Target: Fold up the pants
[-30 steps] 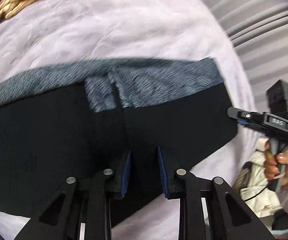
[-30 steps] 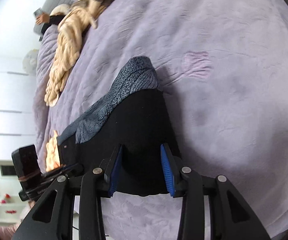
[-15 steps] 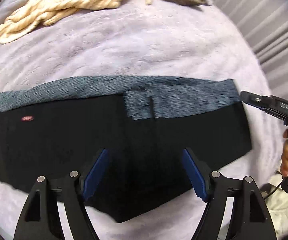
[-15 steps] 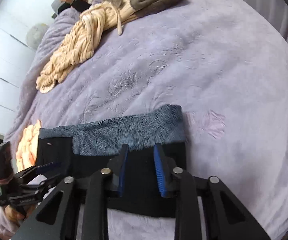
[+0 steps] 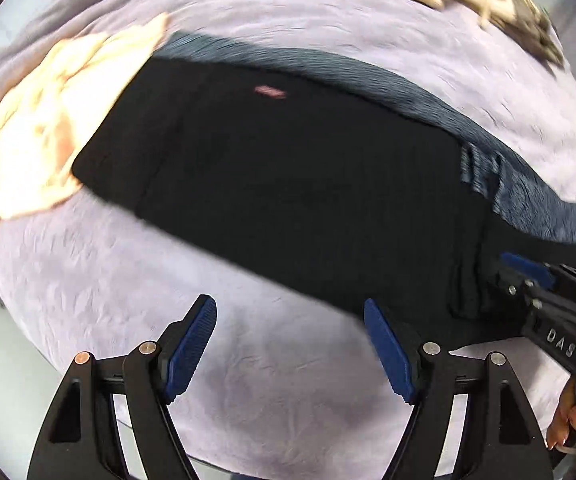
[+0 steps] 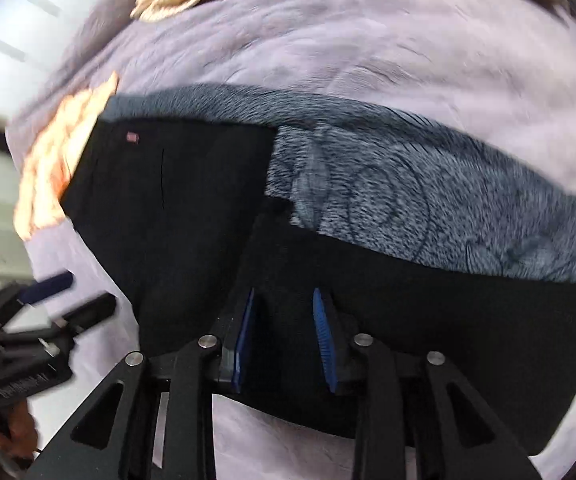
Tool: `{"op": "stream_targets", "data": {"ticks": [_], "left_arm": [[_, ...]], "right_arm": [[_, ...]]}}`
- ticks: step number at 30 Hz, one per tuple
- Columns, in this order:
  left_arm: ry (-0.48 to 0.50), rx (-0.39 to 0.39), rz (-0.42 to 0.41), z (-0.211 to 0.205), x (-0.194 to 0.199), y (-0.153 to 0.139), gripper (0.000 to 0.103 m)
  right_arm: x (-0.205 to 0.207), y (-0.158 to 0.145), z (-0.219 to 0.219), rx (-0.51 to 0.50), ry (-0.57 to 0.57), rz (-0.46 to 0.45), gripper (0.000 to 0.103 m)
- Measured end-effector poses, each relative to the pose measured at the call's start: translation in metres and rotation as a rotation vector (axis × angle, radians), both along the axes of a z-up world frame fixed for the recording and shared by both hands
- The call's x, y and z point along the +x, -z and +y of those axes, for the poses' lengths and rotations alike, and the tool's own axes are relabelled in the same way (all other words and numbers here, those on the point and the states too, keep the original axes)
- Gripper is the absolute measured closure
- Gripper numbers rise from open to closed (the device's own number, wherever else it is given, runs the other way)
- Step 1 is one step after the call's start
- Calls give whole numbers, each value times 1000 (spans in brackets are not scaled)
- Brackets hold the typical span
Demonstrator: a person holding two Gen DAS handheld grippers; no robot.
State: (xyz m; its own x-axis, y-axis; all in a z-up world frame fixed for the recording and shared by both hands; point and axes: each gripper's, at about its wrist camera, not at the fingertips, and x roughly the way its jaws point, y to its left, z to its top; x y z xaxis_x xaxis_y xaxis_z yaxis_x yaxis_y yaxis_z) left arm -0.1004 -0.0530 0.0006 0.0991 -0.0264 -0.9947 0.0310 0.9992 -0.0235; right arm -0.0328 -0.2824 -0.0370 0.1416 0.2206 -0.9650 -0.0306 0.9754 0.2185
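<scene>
On lilac bedspread [image 5: 288, 384], black pants [image 5: 296, 184], grey-patterned waistband [image 6: 428, 208].

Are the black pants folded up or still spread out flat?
Partly folded: the pants lie doubled over on the bed, one layer's edge crossing the patterned waistband.

Motion blur smears the peach cloth [image 5: 35, 128] beside the pants [image 5: 288, 184] — its shape is unreadable.
</scene>
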Motion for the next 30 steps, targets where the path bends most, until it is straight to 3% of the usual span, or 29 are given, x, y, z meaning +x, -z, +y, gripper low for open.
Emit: {"op": "stream_targets", "data": {"ticks": [4,9,15,21,27,30], "left_arm": [[1,-20,34,36,5,10,26],[44,-54,25,77,25,13,26],[51,-127,32,132,52,24,26],[30,-168,22,169,73,29,26],[-18,-208,24,194,78,31,26],[-17,-216,24,198,75,34,26]], "right_arm": [[-1,-8,26,-130,-95,-2,66],[-8,-13,55,-290,-74,1,62],[-8,-29,106,-284,-61,-17,62],[-5,-27,129,-240,20,46,59],[-6,-14,155,-244,-33,109,54],[-3,-15,160,-270,-69,96,53]]}}
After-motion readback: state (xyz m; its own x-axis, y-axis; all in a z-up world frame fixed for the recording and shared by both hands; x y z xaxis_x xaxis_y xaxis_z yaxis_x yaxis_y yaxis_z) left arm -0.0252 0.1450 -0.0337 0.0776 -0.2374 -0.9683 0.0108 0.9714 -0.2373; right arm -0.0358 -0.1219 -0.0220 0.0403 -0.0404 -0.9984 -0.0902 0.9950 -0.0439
